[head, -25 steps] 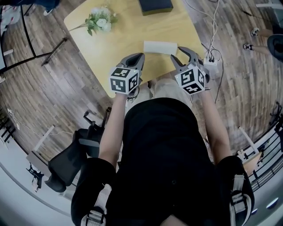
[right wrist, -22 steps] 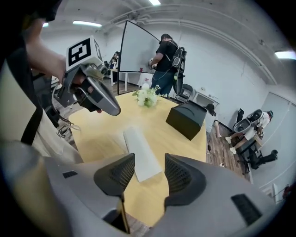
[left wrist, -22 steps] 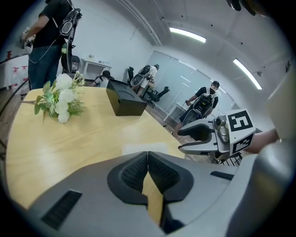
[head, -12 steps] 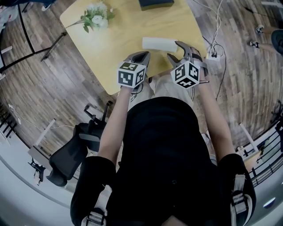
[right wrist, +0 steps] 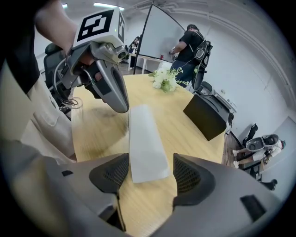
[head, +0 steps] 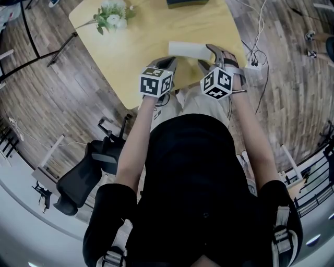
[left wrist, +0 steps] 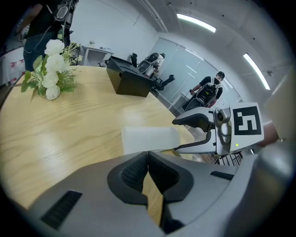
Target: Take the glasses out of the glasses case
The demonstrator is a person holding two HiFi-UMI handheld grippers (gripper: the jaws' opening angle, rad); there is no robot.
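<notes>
A closed white glasses case (head: pixel 187 49) lies flat on the light wooden table (head: pixel 141 47), near its front edge. My right gripper (head: pixel 206 56) hangs over the case's right end. Its jaws have just been opening and now stand wide; in the right gripper view the case's near end (right wrist: pixel 145 143) lies between the pads (right wrist: pixel 111 173), untouched. My left gripper (head: pixel 168 63) hovers just short of the case's left end with its pads (left wrist: pixel 138 169) closed together on nothing. From the left gripper view the case (left wrist: pixel 150 139) sits just ahead. No glasses are visible.
A bunch of white flowers (head: pixel 112 14) lies at the table's far left, and a black box (head: pixel 187 2) stands at the far edge. Cables and a power strip (head: pixel 254 65) lie on the floor to the right. An office chair (head: pixel 86 177) stands behind on the left. People stand in the background (right wrist: pixel 189 51).
Both grippers have sunk toward the table and come closer to the case. The right jaws have spread wider; the left jaws stay closed.
</notes>
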